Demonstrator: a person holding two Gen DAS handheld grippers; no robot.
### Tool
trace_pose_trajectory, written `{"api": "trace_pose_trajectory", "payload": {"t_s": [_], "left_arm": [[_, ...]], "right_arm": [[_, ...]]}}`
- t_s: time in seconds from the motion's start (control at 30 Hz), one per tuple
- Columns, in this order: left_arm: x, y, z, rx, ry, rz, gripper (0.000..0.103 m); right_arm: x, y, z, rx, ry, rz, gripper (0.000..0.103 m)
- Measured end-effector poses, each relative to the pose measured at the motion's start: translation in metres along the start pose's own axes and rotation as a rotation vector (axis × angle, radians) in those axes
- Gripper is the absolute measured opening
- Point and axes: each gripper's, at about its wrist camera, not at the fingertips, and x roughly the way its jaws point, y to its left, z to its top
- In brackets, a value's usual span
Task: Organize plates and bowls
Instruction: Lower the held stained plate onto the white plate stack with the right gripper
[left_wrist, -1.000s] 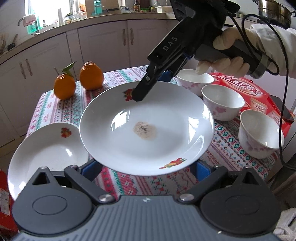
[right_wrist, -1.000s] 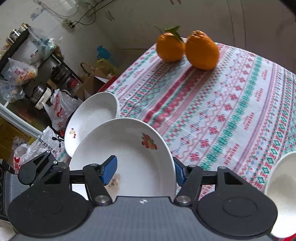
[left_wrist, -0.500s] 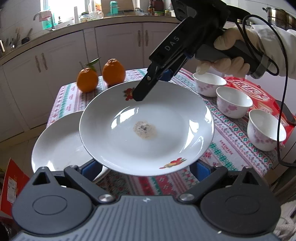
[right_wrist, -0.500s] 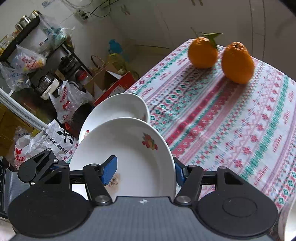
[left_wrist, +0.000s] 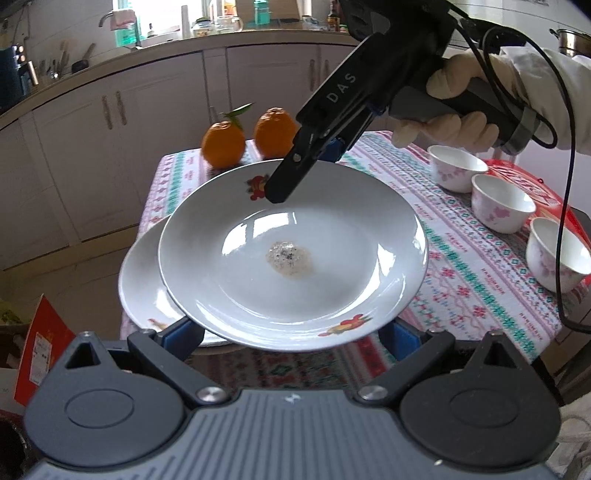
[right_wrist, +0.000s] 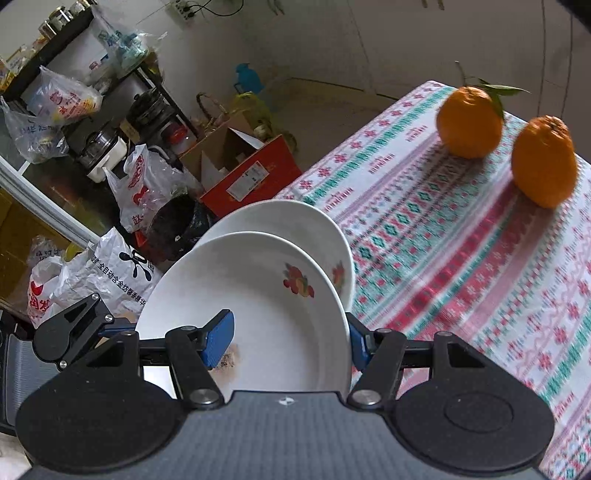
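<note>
A white plate with fruit prints and a dried stain (left_wrist: 295, 254) is held in the air between both grippers. My left gripper (left_wrist: 291, 338) grips its near rim; my right gripper (left_wrist: 284, 184) clamps the far rim, seen in the right wrist view (right_wrist: 291, 332) shut on the same plate (right_wrist: 266, 314). A second white plate (left_wrist: 144, 280) lies on the table's left edge, partly under the held one, and shows in the right wrist view (right_wrist: 295, 229). Three small floral bowls (left_wrist: 502, 206) stand in a row at the right.
Two oranges (left_wrist: 251, 142) sit at the table's far edge on the patterned tablecloth (left_wrist: 469, 266). A red packet (left_wrist: 524, 181) lies under the bowls. Kitchen cabinets (left_wrist: 110, 147) stand behind. Bags and boxes (right_wrist: 129, 184) crowd the floor left of the table.
Both grippers have carried the stained plate left; it now overlaps the second plate at the table's left edge. The oranges and bowls have shifted right in view.
</note>
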Motion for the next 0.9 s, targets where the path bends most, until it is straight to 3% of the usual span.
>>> {"api": "trace_pose_trajectory", "payload": {"t_s": [0.4,0.9], "left_arm": [[0.003,0.025,-0.006,-0.037,0.0,0.02,0.1],[0.013,0.041,-0.009,-0.07,0.01,0.001,0.1]], "right_arm": [[0.031,0.008,0.024,-0.021,0.029,0.009,0.069],[0.043,0.002,0.026,-0.003,0.053,0.0,0.069]]}}
